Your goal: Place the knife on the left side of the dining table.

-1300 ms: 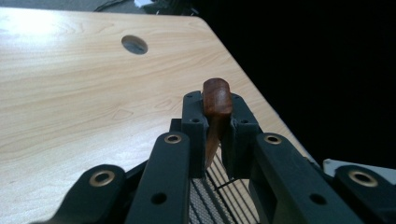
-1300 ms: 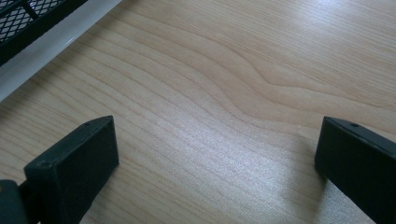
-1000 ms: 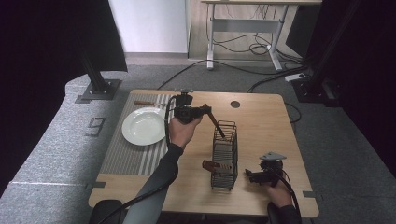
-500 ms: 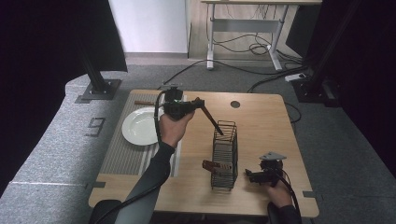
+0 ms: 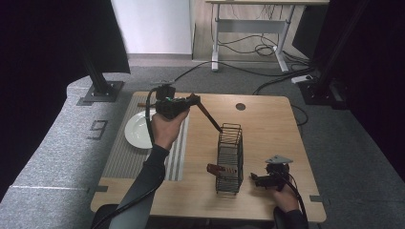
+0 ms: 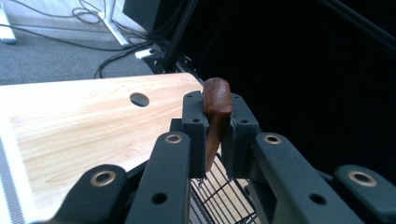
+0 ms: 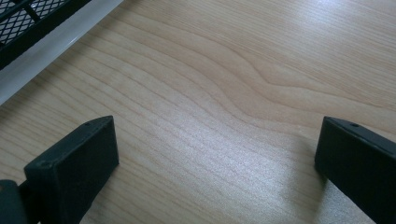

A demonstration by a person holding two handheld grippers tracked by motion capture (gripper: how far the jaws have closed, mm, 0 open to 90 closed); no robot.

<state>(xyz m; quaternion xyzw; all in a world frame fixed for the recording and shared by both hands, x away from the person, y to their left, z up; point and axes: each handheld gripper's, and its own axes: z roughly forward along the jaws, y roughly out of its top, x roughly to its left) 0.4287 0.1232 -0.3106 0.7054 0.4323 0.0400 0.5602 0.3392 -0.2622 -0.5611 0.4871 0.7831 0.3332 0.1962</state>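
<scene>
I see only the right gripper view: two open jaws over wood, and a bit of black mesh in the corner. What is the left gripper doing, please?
Observer: The left gripper is shut on the brown wooden handle of a utensil.
Operator: Where does that utensil point?
Observer: In the high view its dark end slants down to the far top edge of the wire basket. I cannot tell if it is inside.
Operator: Is anything in the basket?
Observer: Yes, a second wooden handle sticks out of its left side, low down.
</scene>
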